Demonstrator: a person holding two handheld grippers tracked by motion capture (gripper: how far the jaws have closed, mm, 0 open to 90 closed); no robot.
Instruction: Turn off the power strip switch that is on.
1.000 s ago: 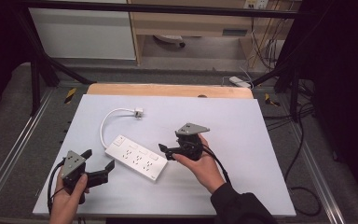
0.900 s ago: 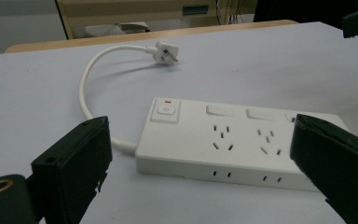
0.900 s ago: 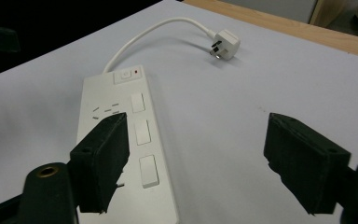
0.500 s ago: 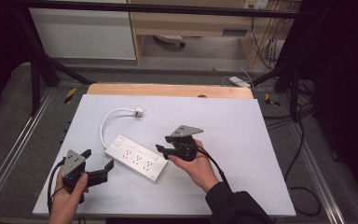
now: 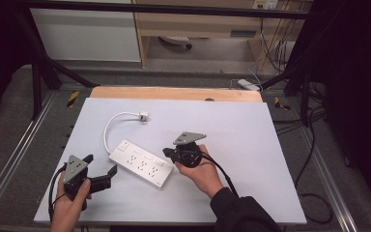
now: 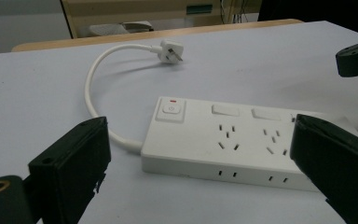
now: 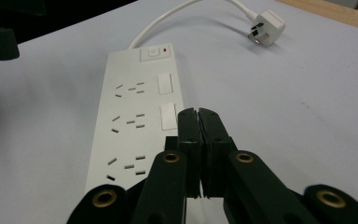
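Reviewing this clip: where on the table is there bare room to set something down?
The table's right part beyond the right gripper is bare, as is the far strip past the plug. It is crowded at centre-left, around the power strip, its cable and the left gripper.

A flat table (image 5: 251, 145) is covered by a pale lavender-white sheet, and a strip of bare light wood (image 5: 174, 93) is left exposed along its far edge. A white rectangular plastic power strip (image 5: 141, 163) is laid flat on the sheet, left of centre and towards the near side, set at a slant. A short white cable (image 5: 110, 129) is curved from the strip's left end round to a white plug (image 5: 143, 116), which is rested on the sheet farther back.
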